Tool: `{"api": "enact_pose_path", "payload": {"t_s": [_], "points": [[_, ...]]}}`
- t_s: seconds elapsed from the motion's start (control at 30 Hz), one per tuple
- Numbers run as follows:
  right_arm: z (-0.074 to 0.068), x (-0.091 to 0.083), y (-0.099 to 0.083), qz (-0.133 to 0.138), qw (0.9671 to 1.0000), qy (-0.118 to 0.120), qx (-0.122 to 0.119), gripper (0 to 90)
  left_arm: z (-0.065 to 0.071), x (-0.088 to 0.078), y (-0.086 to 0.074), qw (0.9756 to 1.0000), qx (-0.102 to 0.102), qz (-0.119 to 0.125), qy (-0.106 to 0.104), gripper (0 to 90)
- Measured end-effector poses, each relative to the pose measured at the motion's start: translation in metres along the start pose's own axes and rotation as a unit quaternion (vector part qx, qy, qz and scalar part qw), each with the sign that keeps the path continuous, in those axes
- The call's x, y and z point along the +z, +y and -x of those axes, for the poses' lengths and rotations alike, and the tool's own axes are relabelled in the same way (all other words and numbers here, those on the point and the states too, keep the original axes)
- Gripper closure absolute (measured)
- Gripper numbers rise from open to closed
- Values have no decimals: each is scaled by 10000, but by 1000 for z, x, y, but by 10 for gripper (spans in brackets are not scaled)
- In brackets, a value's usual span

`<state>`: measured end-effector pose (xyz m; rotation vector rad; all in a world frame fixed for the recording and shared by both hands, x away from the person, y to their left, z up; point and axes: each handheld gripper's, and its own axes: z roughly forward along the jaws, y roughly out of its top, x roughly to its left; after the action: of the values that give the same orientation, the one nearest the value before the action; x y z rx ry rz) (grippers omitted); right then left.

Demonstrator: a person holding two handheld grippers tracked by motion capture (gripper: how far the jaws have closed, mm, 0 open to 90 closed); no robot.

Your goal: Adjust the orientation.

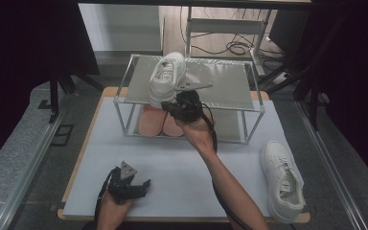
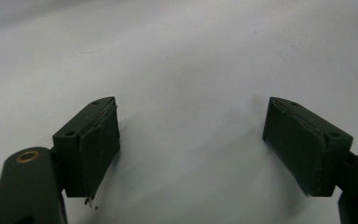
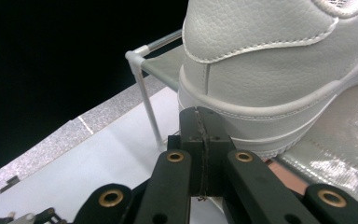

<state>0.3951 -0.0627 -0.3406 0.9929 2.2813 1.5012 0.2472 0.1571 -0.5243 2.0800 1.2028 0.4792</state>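
Note:
A white sneaker [image 1: 166, 76] stands on the top shelf of a metal-framed rack [image 1: 230, 84], near its front left corner. My right gripper [image 1: 173, 105] is just behind the heel, jaws shut with nothing between them. In the right gripper view the shut tips [image 3: 199, 115] meet the sole's rim at the heel of the sneaker [image 3: 270, 60], with the rack's corner post [image 3: 144, 84] to the left. A second white sneaker [image 1: 282, 177] lies on the table at the front right. My left gripper [image 1: 145, 184] rests low over the table's front left, jaws wide open [image 2: 191, 140] over bare white surface.
A pair of pink shoes [image 1: 151, 122] sits on the rack's lower shelf, below the white sneaker. The white table top [image 1: 172, 158] stretches between the rack and the front edge. Dark curtains flank both sides, and cables lie on the floor behind the rack.

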Motion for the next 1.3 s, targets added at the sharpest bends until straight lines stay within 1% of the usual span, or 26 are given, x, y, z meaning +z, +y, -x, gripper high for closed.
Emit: {"api": "enact_pose_path", "payload": {"t_s": [0.07,0.1,0.13,0.2,0.3,0.5,0.6,0.7,0.77,0.83,0.97,1.03,1.13,1.3], "points": [[0,-1,-1,1,10000,35,22,900,0,0,0,10000,2,-1,-1,186],[-1,-2,-2,-16,10000,-41,-19,900,0,0,0,10000,2,-1,0,186],[-1,-4,-2,-28,10000,-58,-36,900,0,0,0,10000,1,-2,-2,186],[-1,-8,-5,-36,10000,24,-4,889,0,0,0,10000,-2,0,0,187],[-1,-17,-9,-124,9999,19,-69,857,0,0,0,10000,4,0,1,187],[-3,-33,-23,-342,9990,-17,-285,762,0,0,0,10000,3,-1,4,187],[-4,-40,-30,-417,9985,-2,-355,699,0,0,0,10000,4,0,6,187],[-5,-49,-37,-543,9974,-82,-466,622,0,0,0,10000,5,0,2,187],[-4,-53,-41,-588,9969,-107,-509,586,1,0,0,10000,9,4,9,187],[-3,-58,-46,-660,9963,-76,-551,545,0,0,0,10000,6,-2,5,187],[0,-66,-57,-760,9948,-72,-670,498,1,0,0,10000,8,-1,14,187],[3,-70,-63,-811,9943,-20,-697,476,1,0,0,10000,15,-3,16,187],[8,-75,-72,-911,9934,-15,-701,468,1,0,0,10000,9,1,16,187],[17,-86,-83,-954,9938,-28,-570,453,1,0,0,10000,11,-1,17,187]]}}
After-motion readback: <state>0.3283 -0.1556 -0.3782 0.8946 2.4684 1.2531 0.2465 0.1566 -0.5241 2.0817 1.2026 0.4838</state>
